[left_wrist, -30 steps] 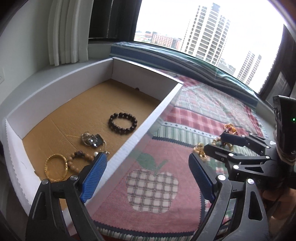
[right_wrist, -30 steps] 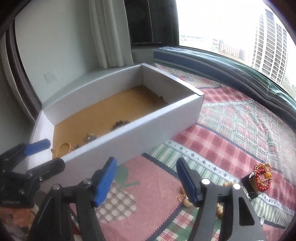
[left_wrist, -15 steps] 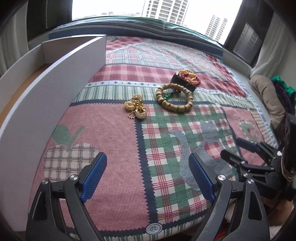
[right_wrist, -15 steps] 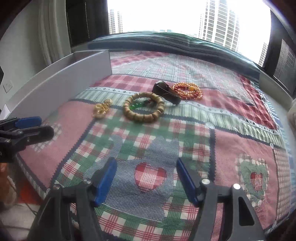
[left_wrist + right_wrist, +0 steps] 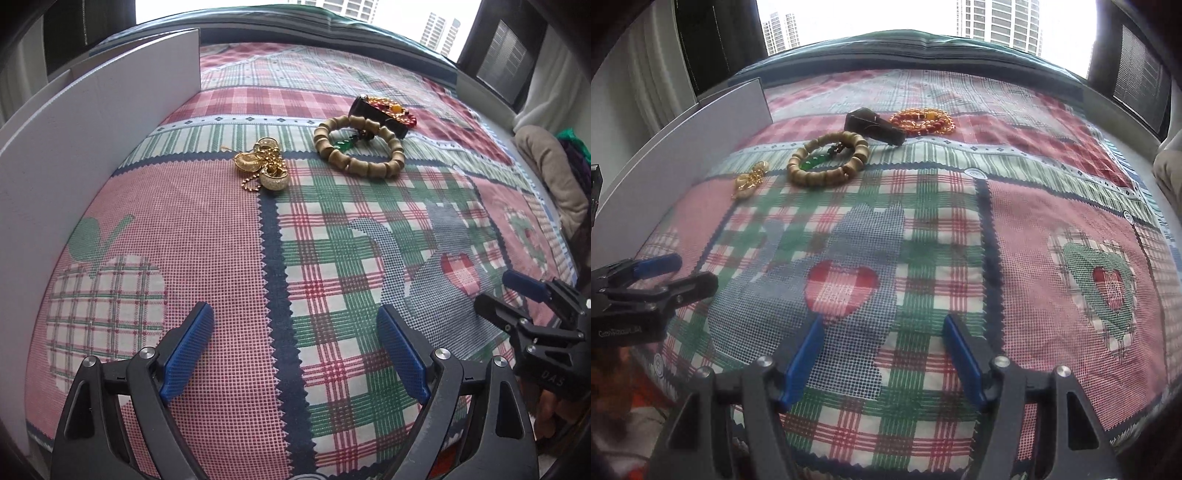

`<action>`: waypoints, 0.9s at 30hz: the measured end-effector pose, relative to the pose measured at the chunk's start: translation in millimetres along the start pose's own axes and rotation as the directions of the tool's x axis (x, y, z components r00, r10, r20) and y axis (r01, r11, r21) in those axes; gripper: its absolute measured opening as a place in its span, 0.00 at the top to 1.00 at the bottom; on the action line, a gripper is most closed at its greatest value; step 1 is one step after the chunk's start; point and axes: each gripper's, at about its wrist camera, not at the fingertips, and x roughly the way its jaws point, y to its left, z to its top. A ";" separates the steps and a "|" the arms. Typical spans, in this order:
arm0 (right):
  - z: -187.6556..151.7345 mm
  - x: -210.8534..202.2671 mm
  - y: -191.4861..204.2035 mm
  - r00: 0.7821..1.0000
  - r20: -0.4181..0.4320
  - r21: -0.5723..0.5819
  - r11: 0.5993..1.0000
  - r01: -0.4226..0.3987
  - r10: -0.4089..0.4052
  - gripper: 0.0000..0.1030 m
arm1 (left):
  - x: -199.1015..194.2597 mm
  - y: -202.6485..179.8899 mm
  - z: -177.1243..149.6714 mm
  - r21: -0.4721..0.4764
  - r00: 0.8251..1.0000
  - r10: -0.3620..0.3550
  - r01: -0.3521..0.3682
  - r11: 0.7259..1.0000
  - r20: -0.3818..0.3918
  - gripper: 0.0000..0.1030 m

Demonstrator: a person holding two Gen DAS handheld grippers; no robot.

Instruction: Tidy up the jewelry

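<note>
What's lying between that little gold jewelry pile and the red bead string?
The wooden bead bracelet lies between the gold jewelry pile and the red bead string, clearest in the right wrist view.

The tall white cardboard box wall (image 5: 92, 122) at the frame's left hides its inside; the beige bundle (image 5: 554, 173) at right is cut off.

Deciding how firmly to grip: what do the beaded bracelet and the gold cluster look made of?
Beaded bracelet: looks like matte tan wood, chunky barrel beads without shine, plus a glossy green charm, maybe glass or stone. Gold cluster: shiny yellow metal, bright glints, fine ball chain; probably plated.
</note>
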 end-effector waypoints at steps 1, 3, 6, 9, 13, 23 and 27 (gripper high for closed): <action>-0.3 0.5 0.3 1.000 -0.002 0.001 1.000 0.003 -0.003 0.34 | 0.5 -0.1 0.0 0.004 1.000 0.003 -0.003 1.000 0.001 0.10; -0.1 1.8 0.9 1.000 -0.004 -0.005 1.000 0.009 -0.009 0.34 | 1.8 -1.4 -0.4 0.014 1.000 0.006 -0.006 1.000 0.001 0.07; -0.8 4.4 1.0 1.000 -0.013 -0.008 1.000 0.014 -0.014 0.26 | 4.6 -4.2 -0.6 0.028 1.000 0.018 -0.018 0.999 -0.005 0.03; -1.5 6.3 0.0 1.000 -0.021 -0.004 1.000 0.015 -0.015 0.24 | 6.5 -6.6 -1.0 0.042 0.999 0.040 -0.039 0.998 -0.009 0.01; -0.9 7.2 -2.0 1.000 -0.024 0.003 1.000 0.014 -0.014 0.22 | 10.3 -11.6 -2.2 0.075 0.997 0.078 -0.077 0.994 -0.010 0.01; -2.0 9.6 0.6 0.999 -0.030 -0.010 1.000 0.024 -0.024 0.15 | 11.5 -13.0 -2.3 0.083 0.995 0.099 -0.098 0.992 -0.010 0.00; -2.7 9.2 -0.3 0.999 -0.026 -0.002 1.000 0.024 -0.024 0.15 | 11.5 -13.3 -3.1 0.085 0.995 0.098 -0.097 0.992 -0.008 0.00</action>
